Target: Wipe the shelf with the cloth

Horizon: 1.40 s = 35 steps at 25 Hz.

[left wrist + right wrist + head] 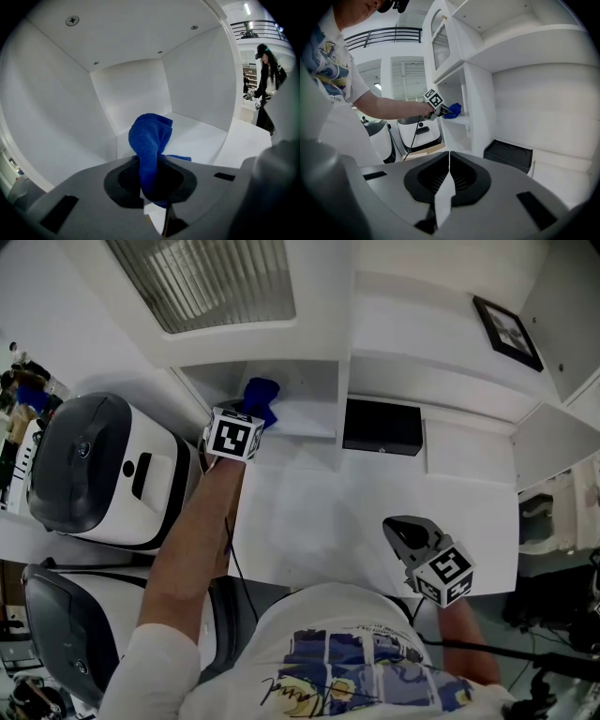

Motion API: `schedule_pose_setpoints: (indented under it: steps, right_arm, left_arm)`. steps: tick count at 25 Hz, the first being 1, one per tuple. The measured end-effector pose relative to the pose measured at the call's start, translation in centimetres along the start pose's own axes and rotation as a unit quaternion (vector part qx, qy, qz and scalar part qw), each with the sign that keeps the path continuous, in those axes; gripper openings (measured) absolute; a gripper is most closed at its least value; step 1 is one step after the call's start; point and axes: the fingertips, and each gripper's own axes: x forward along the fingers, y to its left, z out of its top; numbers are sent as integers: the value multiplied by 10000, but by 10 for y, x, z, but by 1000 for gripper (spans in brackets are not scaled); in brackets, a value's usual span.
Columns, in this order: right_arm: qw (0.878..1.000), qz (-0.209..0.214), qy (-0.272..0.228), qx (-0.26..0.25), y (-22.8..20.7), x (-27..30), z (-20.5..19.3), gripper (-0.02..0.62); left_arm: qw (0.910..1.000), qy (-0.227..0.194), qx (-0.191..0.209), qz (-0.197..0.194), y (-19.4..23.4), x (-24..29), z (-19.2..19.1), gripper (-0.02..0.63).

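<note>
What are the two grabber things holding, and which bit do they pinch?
The left gripper pinches the blue cloth by its bunched lower end; the rest sticks up past the jaws. The right gripper is shut on nothing.

Side walls, back wall and ceiling box in the shelf (199, 132); only its front is open, where the cloth (150, 140) bulges. A black box (381, 427) fills the neighbouring niche.

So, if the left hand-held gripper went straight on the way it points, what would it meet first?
Probably the shelf compartment's back wall, with its clamped blue cloth touching first; depth is unclear.
</note>
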Motion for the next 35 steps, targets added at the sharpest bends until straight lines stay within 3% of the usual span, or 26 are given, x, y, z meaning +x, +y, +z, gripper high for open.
schedule_pose_setpoints:
  steps: [7,18,27,35]
  right_arm:
    - [10000,-55,-49,-4,6,-2,-2,26]
    - [9998,-168,-77,0,5,-22,-8,26]
    - [9996,-270,-55,87,-3,-41,-20,26]
    - [9996,-245,-45,125,-6,-45,-23,26]
  left_arm:
    - [9982,-481,-270,-226,-12,-20,20,57]
    - [9876,-1117,-451,-1009,-83,-37,74,57]
    - [9753,-978,-1103,-1644,-135,-17,72,57]
    - [9872,-612,-679,-1304,-128,-2,51,57]
